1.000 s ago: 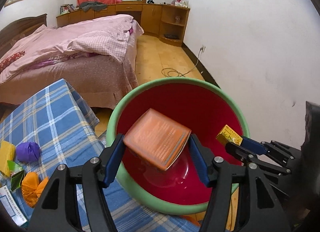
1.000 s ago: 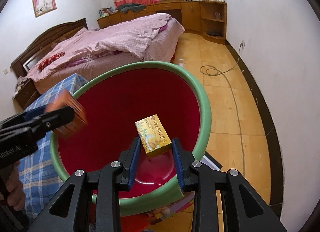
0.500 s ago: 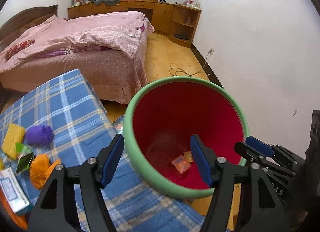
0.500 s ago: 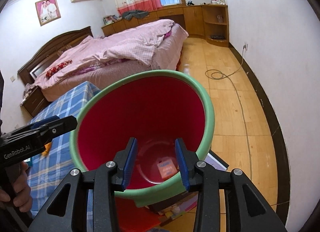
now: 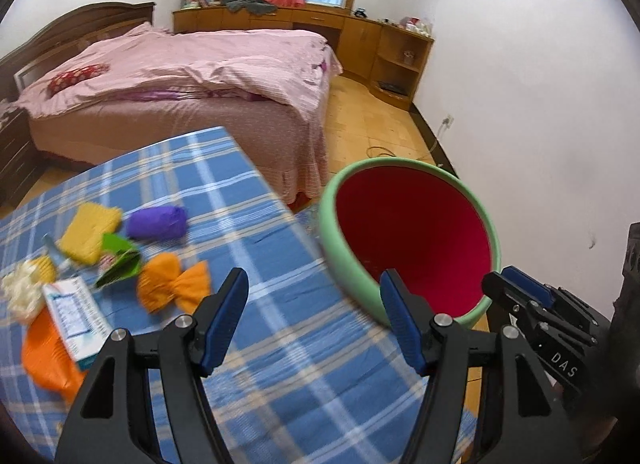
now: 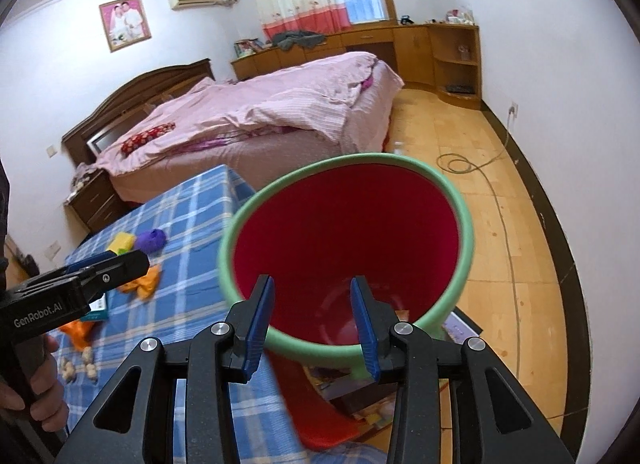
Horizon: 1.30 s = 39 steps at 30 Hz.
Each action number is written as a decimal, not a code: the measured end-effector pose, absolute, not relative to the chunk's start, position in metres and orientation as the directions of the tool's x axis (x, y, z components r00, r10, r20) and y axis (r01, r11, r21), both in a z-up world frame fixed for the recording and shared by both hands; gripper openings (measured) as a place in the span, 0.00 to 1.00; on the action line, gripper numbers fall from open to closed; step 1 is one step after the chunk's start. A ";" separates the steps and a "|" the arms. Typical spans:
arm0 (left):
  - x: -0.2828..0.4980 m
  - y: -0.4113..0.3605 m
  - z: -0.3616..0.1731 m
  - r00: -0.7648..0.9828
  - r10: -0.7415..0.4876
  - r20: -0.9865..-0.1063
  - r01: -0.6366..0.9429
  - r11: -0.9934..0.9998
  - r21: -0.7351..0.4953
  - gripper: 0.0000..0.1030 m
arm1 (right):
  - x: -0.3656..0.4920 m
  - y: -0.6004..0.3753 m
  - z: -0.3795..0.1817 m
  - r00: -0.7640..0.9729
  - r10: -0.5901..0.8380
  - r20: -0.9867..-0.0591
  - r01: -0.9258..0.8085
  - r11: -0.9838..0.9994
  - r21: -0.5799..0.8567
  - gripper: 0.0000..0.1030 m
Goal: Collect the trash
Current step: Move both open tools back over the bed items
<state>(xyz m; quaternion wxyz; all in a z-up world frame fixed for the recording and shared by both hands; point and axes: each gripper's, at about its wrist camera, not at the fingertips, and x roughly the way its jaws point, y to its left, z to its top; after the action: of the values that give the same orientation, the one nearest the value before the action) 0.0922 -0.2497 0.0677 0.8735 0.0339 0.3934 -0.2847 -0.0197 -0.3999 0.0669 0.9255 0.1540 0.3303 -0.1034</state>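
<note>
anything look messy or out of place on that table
Yes: crumpled paper wads, purple and orange, a yellow sponge and a small box lie scattered on the checked tablecloth, beside the bin.

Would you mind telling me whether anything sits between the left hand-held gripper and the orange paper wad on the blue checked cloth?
Nothing visible blocks it. The left hand-held gripper is open and empty, and only bare checked cloth lies between it and the orange paper wad. The green wrapper lies beside the wad, on its far side.
</note>
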 end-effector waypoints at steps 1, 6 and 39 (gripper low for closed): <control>0.092 -0.245 0.068 0.533 -0.465 -0.707 0.517 0.840 -0.163 0.66 | -0.020 -0.396 0.067 0.761 -0.085 -0.643 0.286 0.934 0.216 0.39; 0.086 -0.214 0.067 0.567 -0.424 -0.707 0.469 0.871 -0.146 0.66 | -0.019 -0.377 0.067 0.761 -0.055 -0.647 0.252 0.944 0.215 0.40; 0.112 -0.025 0.021 0.642 -0.167 -0.748 0.054 0.983 -0.173 0.66 | 0.021 -0.271 0.034 0.686 0.105 -0.720 0.075 0.974 0.213 0.45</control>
<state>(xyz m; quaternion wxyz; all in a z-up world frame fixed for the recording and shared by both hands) 0.1120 -0.0247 0.0208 0.9036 -0.0675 0.4186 -0.0609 0.0213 -0.2710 0.0338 0.9111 0.1134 0.3963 0.0084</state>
